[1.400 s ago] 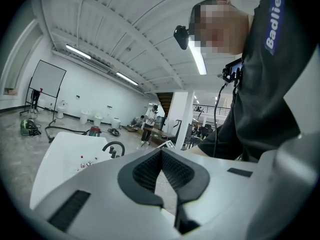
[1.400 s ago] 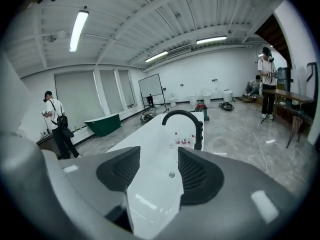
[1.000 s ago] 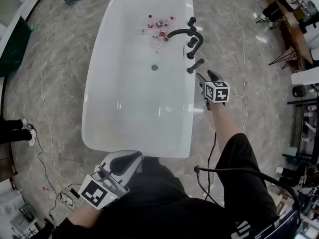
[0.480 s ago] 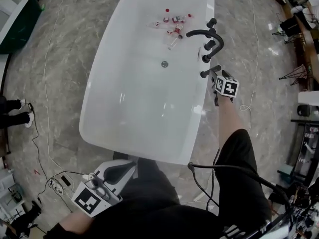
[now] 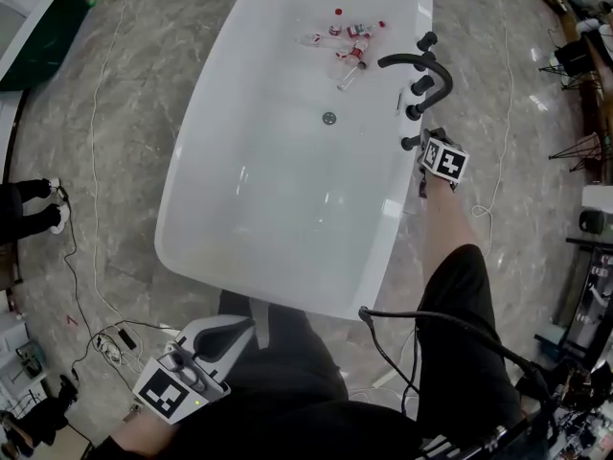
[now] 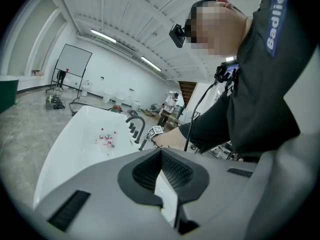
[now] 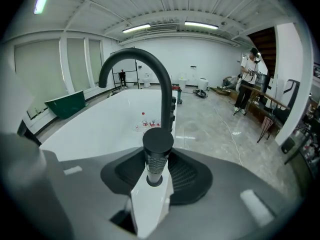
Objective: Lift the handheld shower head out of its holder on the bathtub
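Note:
The black handheld shower head stands upright in its holder on the right rim of the white bathtub. My right gripper has reached it. In the right gripper view the knurled handle of the shower head rises between the jaws of the right gripper, which are closing around it; a thin gap still shows beside it. My left gripper hangs low by my body, off the tub's near end. In its own view the left gripper looks shut, with nothing in it.
A black arched faucet spout and knobs stand just beyond the shower head. Several small bottles lie in the tub's far end, near a drain. Cables trail over the marble floor. A person's feet show at left.
My right gripper has moved from just short of the shower head up to it, with the handle now between its jaws. My left gripper has sunk lower and further left in the head view.

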The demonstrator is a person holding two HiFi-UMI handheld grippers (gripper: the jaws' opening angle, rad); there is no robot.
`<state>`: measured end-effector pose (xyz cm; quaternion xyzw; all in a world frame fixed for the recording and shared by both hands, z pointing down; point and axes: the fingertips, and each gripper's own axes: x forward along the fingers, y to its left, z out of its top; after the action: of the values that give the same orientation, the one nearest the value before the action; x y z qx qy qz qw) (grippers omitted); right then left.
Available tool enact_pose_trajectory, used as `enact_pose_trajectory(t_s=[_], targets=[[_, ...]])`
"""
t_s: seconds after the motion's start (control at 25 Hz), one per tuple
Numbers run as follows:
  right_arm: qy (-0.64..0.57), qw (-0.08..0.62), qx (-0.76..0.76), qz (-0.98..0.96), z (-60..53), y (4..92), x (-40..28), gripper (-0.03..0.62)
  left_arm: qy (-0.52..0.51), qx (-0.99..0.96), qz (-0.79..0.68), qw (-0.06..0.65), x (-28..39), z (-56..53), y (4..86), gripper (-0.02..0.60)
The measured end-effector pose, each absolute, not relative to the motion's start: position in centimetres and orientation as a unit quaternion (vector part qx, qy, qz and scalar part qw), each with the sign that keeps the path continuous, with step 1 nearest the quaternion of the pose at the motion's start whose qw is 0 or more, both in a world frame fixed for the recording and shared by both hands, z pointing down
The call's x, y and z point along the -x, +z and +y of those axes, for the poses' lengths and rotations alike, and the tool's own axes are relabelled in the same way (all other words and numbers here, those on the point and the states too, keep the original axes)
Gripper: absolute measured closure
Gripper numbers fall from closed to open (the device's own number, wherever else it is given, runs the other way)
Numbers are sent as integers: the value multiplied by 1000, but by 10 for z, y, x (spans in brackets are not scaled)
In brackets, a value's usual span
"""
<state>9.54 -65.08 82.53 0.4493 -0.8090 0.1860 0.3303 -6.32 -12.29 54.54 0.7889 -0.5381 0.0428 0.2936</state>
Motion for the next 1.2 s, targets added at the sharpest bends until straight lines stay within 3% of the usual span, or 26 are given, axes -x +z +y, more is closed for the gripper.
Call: enact_pose_trajectory(t_s=[0.64,1.2], targets=[[198,290,-464,-813,-555,744,-123,461,12,-835,-501,227,56,-114,483,577],[205,211,-480,-827,-410,632,-139,462,-32,-884,-443,150,68,-76,415,577]])
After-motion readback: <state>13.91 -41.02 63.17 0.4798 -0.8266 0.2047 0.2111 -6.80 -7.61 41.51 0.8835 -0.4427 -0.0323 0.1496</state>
